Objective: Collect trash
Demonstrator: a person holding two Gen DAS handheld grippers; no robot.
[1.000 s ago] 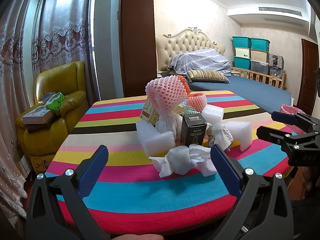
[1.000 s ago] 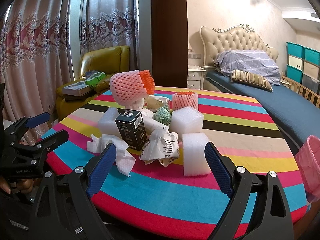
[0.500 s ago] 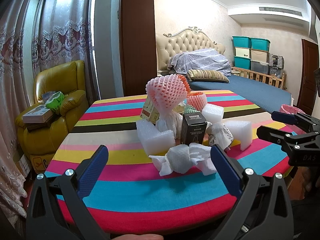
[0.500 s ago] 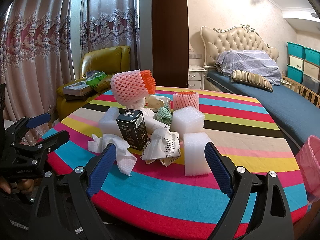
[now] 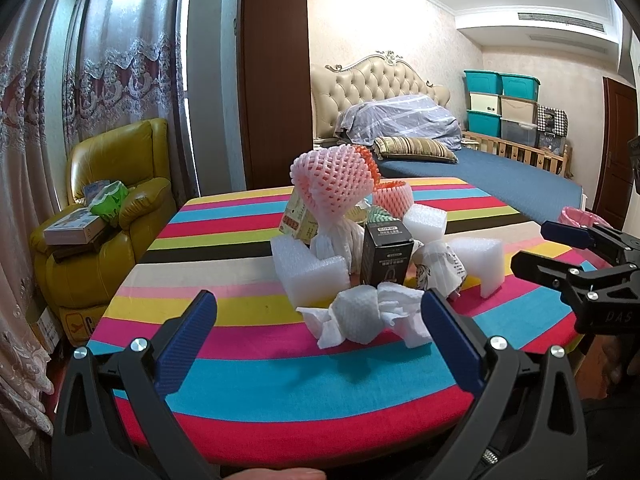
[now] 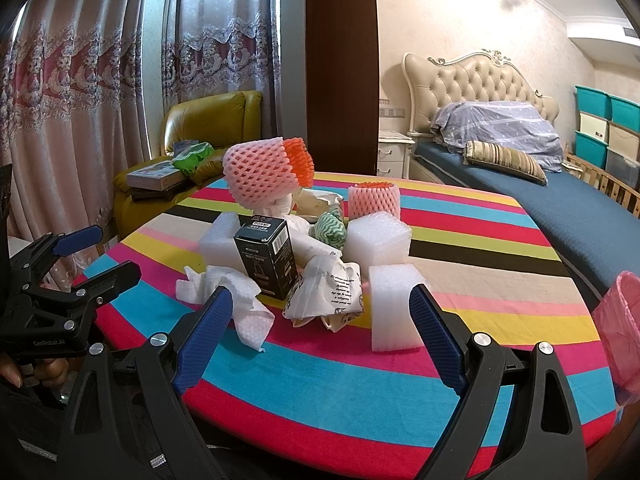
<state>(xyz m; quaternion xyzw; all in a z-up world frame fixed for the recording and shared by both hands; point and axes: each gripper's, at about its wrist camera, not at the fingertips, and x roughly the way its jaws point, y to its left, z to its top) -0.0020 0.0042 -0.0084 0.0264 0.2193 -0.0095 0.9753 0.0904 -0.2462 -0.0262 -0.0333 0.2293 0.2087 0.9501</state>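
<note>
Two grippers are being held at the near edge of the striped table (image 5: 224,264), both with jaws spread wide and nothing between them: the left gripper (image 5: 320,332) is being pointed at the crumpled white tissue (image 5: 360,316), the right gripper (image 6: 320,320) at the printed paper wrapper (image 6: 332,292) and the foam block (image 6: 394,304) just beside it. No piece is being touched yet, so the collecting is being judged as not begun; the approach step is in hand. The trash is sitting heaped mid-table: a black carton (image 6: 268,256) standing upright, foam blocks, and a pink fruit net (image 5: 332,188) on top. A pink-lined bin (image 6: 620,328) is being seen at the right table edge, probably the drop point. Next, the left gripper is likely being advanced until the tissue lies between the fingers, then pressed together; soft material is being expected to compress, so a deep bite is called for.
</note>
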